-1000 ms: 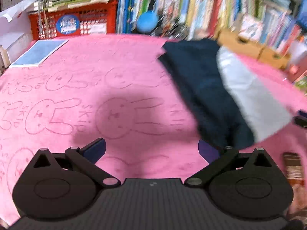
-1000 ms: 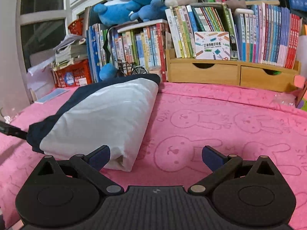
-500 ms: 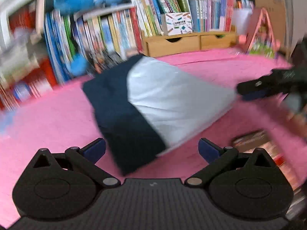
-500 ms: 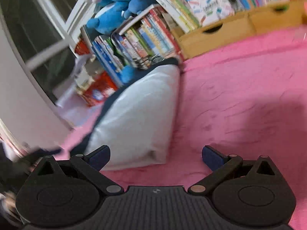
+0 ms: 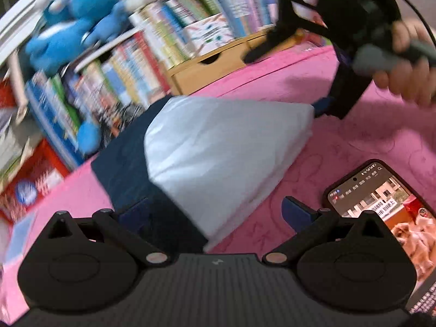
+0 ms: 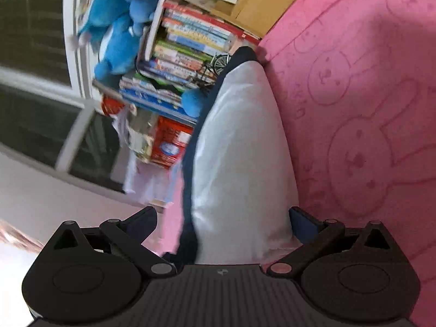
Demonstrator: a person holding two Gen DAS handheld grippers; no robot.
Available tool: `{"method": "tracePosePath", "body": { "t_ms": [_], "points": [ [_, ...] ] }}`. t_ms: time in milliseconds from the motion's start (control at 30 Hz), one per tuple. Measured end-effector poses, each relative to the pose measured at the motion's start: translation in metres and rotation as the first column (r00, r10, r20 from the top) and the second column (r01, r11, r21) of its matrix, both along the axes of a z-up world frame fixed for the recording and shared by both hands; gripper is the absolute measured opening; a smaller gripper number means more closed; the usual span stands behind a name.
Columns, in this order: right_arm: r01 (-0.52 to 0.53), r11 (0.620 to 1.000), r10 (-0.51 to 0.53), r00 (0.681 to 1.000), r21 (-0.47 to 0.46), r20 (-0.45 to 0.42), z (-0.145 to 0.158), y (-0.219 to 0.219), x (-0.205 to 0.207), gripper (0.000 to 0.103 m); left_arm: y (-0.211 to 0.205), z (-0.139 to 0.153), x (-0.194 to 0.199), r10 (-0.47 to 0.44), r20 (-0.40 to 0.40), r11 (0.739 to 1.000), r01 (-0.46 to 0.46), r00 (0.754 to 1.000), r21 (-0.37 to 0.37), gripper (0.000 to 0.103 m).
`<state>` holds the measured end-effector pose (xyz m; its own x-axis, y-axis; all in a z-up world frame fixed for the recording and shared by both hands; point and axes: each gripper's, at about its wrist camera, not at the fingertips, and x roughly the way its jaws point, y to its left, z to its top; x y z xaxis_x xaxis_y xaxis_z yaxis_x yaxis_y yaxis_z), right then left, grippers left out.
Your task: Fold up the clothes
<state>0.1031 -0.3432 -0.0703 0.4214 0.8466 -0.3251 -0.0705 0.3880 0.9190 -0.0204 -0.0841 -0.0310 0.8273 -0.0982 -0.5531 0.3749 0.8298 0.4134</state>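
Note:
A folded garment (image 5: 226, 158), light grey on top with navy along one side, lies on the pink bunny-print cloth (image 5: 340, 141). My left gripper (image 5: 215, 212) is open, and the garment's near navy-and-grey corner lies between its fingers. Across the garment, a hand holds my right gripper (image 5: 284, 83) with its jaws spread wide and one blue fingertip (image 5: 321, 106) at the far grey corner. In the right wrist view, which is rolled sideways, the right gripper (image 6: 223, 223) is open and straddles the narrow end of the garment (image 6: 239, 150).
A lit phone (image 5: 381, 204) lies on the cloth right of my left gripper. Behind the garment stand rows of books (image 5: 152, 54), a wooden drawer box (image 5: 218, 65), blue plush toys (image 5: 70, 32) and a red basket (image 5: 35, 179). A window (image 6: 35, 68) is beyond.
Both grippers swung in on the garment. The left one came from bare cloth over the near corner. The right one rolled sideways and closed up to the grey end. Both stayed open.

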Motion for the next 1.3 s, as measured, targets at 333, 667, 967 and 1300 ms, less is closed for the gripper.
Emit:
{"method": "tracePosePath", "body": {
  "t_ms": [333,667,967,1300],
  "points": [
    [-0.023,0.991,0.024,1.000,0.135,-0.009,0.008,-0.005,0.007,0.103,-0.033,-0.026,0.031,-0.023,0.074,0.992,0.013,0.997,0.128,0.103],
    [-0.034,0.997,0.035,0.999,0.066,-0.015,-0.014,-0.011,0.016,0.102,0.017,-0.001,0.043,0.172,0.048,0.983,-0.168,0.984,-0.075,0.103],
    [-0.070,0.907,0.171,0.963,-0.416,0.210,0.013,0.050,-0.007,0.102,0.080,-0.002,0.007,0.270,-0.082,0.934,-0.281,0.959,-0.221,0.103],
    [0.144,0.656,0.376,0.789,-0.741,0.486,0.037,0.094,-0.085,0.103,0.122,-0.016,0.015,0.374,-0.227,0.823,-0.435,0.899,-0.365,0.103]
  ]
}}
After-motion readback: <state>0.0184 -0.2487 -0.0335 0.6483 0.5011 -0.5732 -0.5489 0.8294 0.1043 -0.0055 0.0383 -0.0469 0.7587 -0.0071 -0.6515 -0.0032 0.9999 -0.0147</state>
